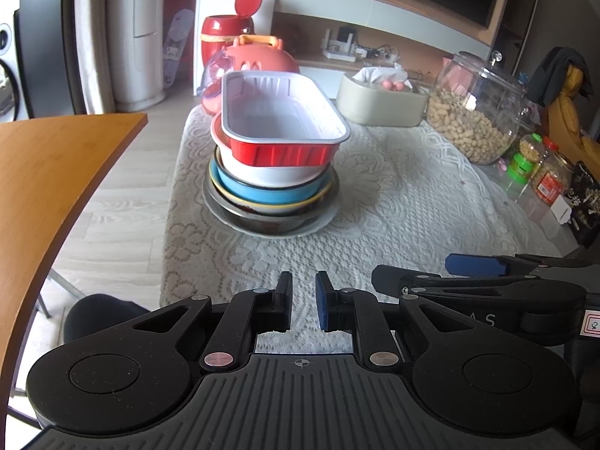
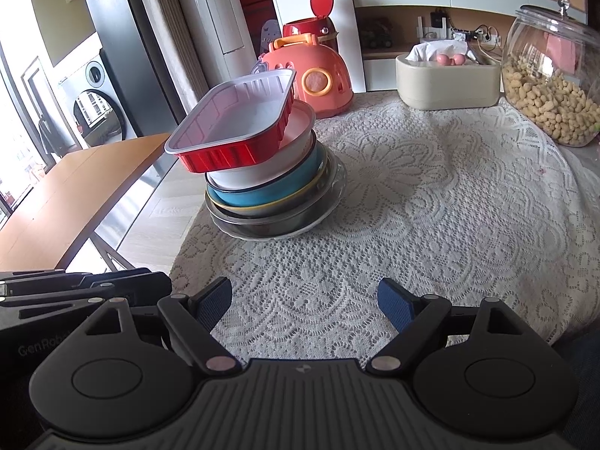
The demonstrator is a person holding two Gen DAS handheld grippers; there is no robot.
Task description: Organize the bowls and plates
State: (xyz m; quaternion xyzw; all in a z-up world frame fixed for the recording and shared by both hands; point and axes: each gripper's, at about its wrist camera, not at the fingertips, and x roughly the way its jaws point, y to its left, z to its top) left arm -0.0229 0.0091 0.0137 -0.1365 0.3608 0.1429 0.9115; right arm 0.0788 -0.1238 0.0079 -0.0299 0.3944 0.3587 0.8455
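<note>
A stack of dishes stands on the lace-covered table [image 1: 393, 206], ahead of both grippers and apart from them. On top lies a red foil tray [image 1: 281, 120] with a silver inside, tilted and overhanging the stack's left side in the right wrist view [image 2: 232, 127]. Under it come a white bowl [image 1: 262, 174], a blue bowl [image 1: 262, 191], a yellow-rimmed dish, a dark bowl [image 1: 262, 221] and a pale plate [image 1: 322, 221] at the bottom. My left gripper [image 1: 303, 281] is shut with nothing in it. My right gripper [image 2: 304, 285] stands open and empty over the cloth.
A big glass jar of peanuts [image 1: 476, 112] and small jars [image 1: 540, 168] stand at the right. A beige tissue box [image 1: 378, 101] and a pink toy case [image 2: 315, 78] sit behind the stack. A wooden table [image 1: 48, 172] is to the left, across a gap of floor.
</note>
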